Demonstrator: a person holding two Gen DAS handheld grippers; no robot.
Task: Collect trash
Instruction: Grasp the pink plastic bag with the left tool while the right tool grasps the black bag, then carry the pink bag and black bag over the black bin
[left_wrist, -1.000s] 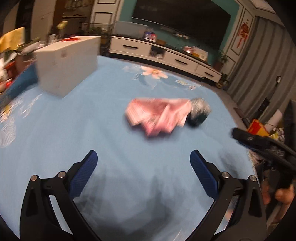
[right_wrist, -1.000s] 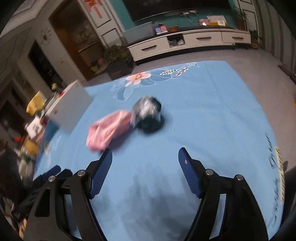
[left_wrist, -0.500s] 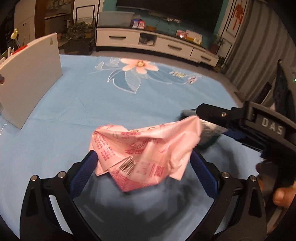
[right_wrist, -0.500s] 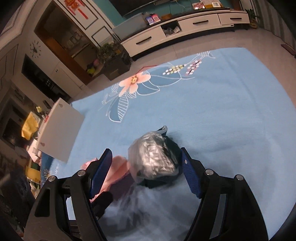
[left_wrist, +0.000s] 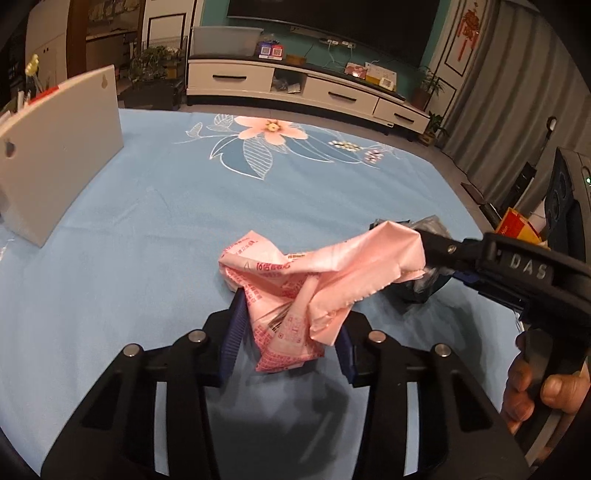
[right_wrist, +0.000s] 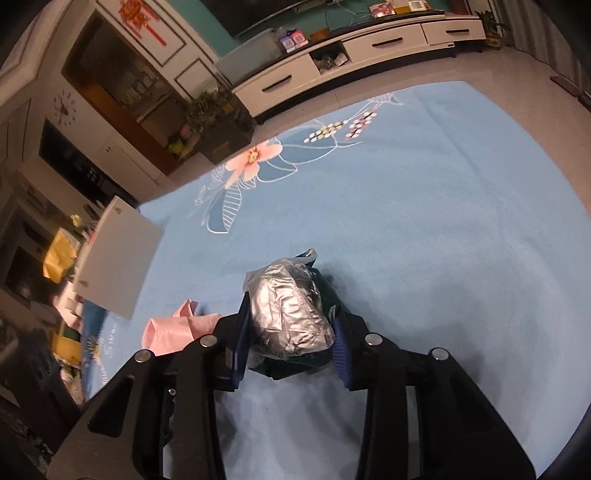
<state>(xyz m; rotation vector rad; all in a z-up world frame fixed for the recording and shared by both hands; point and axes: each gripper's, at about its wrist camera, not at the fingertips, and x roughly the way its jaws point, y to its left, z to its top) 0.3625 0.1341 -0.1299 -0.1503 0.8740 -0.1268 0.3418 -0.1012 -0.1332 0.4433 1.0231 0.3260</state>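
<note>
Left gripper jaws closing around crumpled pink printed plastic bag, right gripper jaws closing around silvery foil-and-dark-plastic bundle, on light-blue floral cloth.

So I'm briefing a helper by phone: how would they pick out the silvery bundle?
On the blue floral cloth, find the crumpled pink bag. Touching it is the silvery bundle, between the closing jaws of the right gripper. It is a dark, foil-grey lump, rounded where the bag is flat and printed.
</note>
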